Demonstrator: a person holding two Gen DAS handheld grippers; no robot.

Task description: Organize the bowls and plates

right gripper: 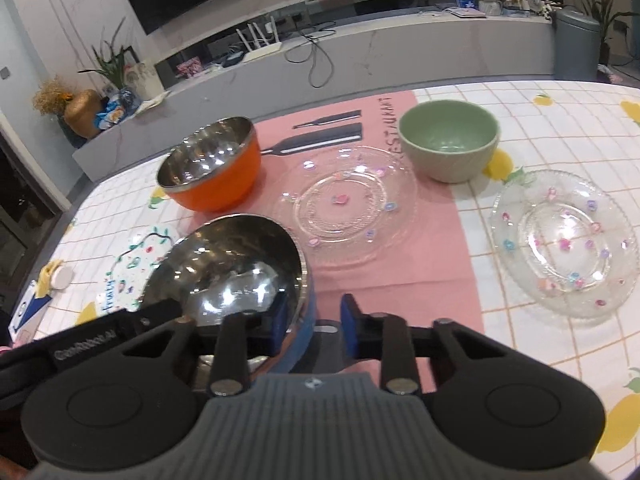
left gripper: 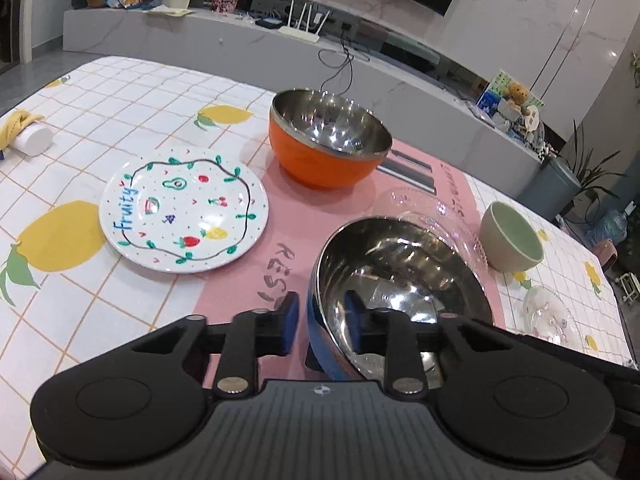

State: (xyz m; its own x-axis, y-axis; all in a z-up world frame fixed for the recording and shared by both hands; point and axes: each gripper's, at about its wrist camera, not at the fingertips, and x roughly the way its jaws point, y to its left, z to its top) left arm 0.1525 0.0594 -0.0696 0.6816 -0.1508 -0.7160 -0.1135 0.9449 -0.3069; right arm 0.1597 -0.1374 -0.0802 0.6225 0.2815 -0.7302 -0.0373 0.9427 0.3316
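Straddling the rim of the blue bowl [left gripper: 400, 280], both tools stand apart and not clamped: the left tool [left gripper: 321, 320] and the right tool [right gripper: 312, 326] each have one pad inside and one outside. The bowl sits on the pink mat [right gripper: 400, 264] of the bench [left gripper: 120, 300], near the orange bowl [left gripper: 320, 148], probably for nesting.
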